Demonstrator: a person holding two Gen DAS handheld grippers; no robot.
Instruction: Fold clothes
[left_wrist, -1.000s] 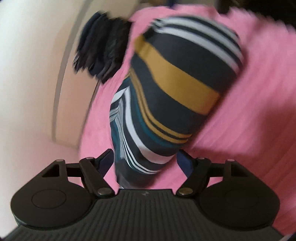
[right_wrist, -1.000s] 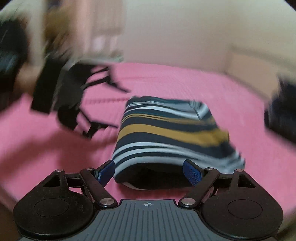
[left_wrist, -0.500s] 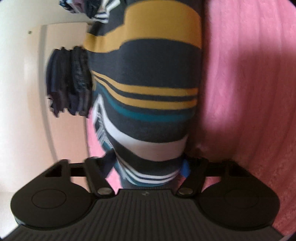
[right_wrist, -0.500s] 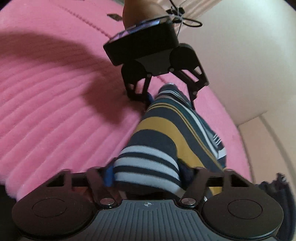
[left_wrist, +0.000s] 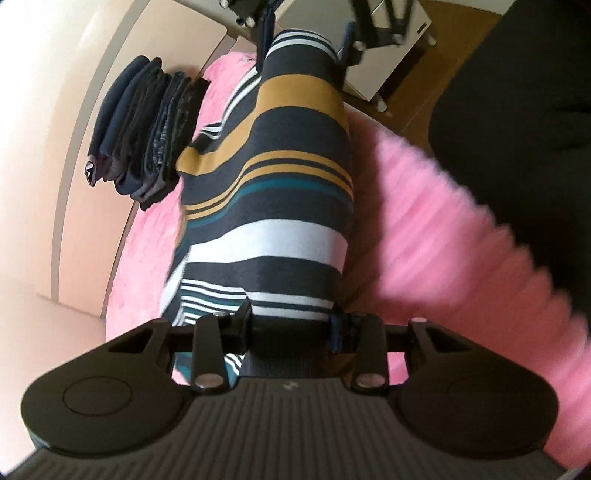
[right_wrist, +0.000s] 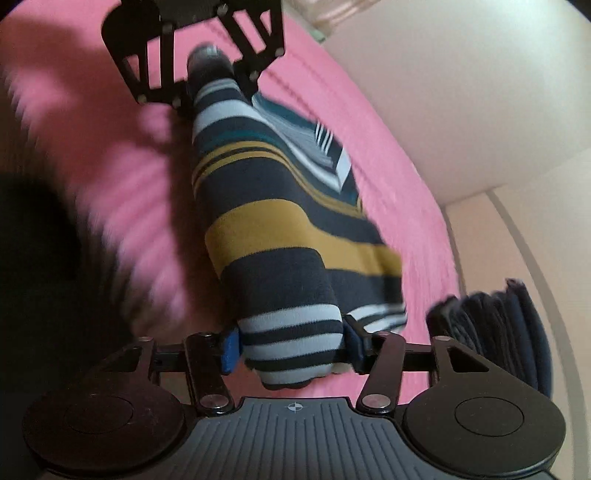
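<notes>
A folded striped garment (left_wrist: 288, 192), dark navy with mustard, teal and white bands, hangs stretched between both grippers above the pink blanket (left_wrist: 461, 229). My left gripper (left_wrist: 291, 325) is shut on one end of it. My right gripper (right_wrist: 290, 347) is shut on the other end (right_wrist: 291, 339). Each gripper shows at the far end in the other's view: the right one in the left wrist view (left_wrist: 306, 40), the left one in the right wrist view (right_wrist: 210, 85). Loose folded layers of the garment sag toward the blanket on one side (right_wrist: 325, 155).
A stack of folded dark clothes (left_wrist: 144, 129) lies on the blanket near the cream wall, also seen in the right wrist view (right_wrist: 495, 332). A white cabinet (left_wrist: 384, 48) on a wooden floor stands past the bed. A dark mass (left_wrist: 517, 92) fills the upper right.
Both grippers closed on the ends of the striped garment and lifted it off the blanket. It moved closer to the stack of dark clothes.
</notes>
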